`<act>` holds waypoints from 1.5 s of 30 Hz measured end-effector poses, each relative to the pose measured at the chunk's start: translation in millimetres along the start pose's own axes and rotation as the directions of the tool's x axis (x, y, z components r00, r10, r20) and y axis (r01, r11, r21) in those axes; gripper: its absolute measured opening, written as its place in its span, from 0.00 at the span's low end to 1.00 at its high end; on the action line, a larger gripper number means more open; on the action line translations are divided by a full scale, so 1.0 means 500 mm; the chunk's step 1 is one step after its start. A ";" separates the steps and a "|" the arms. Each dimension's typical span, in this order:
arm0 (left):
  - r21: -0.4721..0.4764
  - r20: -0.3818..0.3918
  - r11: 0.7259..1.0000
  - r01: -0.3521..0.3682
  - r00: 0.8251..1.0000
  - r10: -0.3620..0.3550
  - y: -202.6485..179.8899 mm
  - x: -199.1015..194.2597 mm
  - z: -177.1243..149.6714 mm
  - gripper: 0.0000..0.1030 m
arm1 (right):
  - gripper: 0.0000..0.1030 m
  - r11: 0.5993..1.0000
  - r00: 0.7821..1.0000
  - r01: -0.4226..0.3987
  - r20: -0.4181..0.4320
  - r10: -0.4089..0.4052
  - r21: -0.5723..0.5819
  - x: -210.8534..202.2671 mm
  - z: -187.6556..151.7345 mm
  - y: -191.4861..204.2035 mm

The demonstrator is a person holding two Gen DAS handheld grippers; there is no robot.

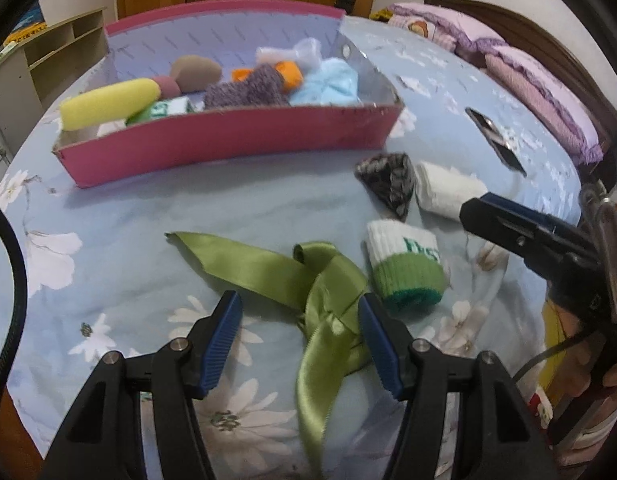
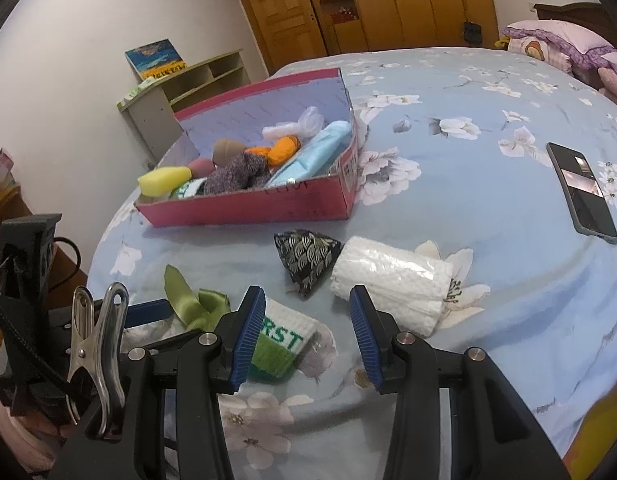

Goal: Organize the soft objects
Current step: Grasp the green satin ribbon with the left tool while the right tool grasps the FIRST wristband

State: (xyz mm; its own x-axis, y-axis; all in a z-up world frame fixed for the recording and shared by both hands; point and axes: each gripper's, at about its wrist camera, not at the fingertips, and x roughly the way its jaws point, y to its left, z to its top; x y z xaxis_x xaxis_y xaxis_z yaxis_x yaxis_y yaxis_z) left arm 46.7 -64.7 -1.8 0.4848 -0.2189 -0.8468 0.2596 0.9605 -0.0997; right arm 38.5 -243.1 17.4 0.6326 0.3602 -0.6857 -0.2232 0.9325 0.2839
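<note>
On the bed with the flowered blue sheet (image 2: 448,168) stands a pink cardboard box (image 1: 228,144), already holding a yellow sponge, a purple knitted piece and other soft things. Four things lie loose in front of the box: a green satin ribbon (image 1: 308,292), a white and green rolled sock (image 1: 404,268), a black patterned triangular pouch (image 2: 308,260) and a white paper roll (image 2: 392,284).

The left gripper (image 1: 300,312) is over the ribbon, its jaws spread wide and empty, with the knotted middle of the ribbon lying between them. I think this is the step in hand: to take the ribbon and carry it to the box. To do it well, the jaws should come down on the knot, where the satin is bunched and thick, and not on a flat tail, which is slippery and may slide out. It is better to press a little into the sheet before closing, yet not so deep that the sheet is pinched too. The long tails will hang, so lift high over the front wall of the box.

The right gripper (image 2: 308,320) is in front of the box too, jaws partly spread and holding nothing; the sock lies just beside its left pad, maybe touching it, I cannot tell. It should keep apart from the left one.
</note>
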 end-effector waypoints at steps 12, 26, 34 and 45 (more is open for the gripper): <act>0.021 -0.006 0.999 -0.046 0.999 0.046 -0.020 0.025 0.001 0.62 | 0.44 0.999 0.999 -0.033 -0.013 0.034 0.043 0.010 -0.015 -0.018; 0.024 0.013 1.000 -0.002 1.000 0.001 -0.030 0.024 0.001 0.23 | 0.44 0.997 0.997 -0.058 -0.043 0.060 0.056 0.027 -0.031 -0.017; -0.044 0.049 0.999 -0.004 0.999 0.006 0.013 -0.008 0.002 0.20 | 0.44 0.997 0.995 -0.057 -0.077 0.061 0.057 0.044 -0.036 -0.004; -0.121 0.127 0.993 -0.011 0.992 0.026 0.069 -0.056 0.002 0.20 | 0.44 0.995 0.990 -0.077 -0.114 0.085 0.067 0.069 -0.042 0.022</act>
State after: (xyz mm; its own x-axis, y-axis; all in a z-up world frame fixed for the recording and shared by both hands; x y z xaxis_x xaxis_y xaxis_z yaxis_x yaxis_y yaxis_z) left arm 43.0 -25.4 19.0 0.5937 -0.2138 -0.7757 0.1515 0.9765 -0.1533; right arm 42.5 -219.7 -17.2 0.5226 0.4385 -0.7312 -0.2211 0.8980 0.3805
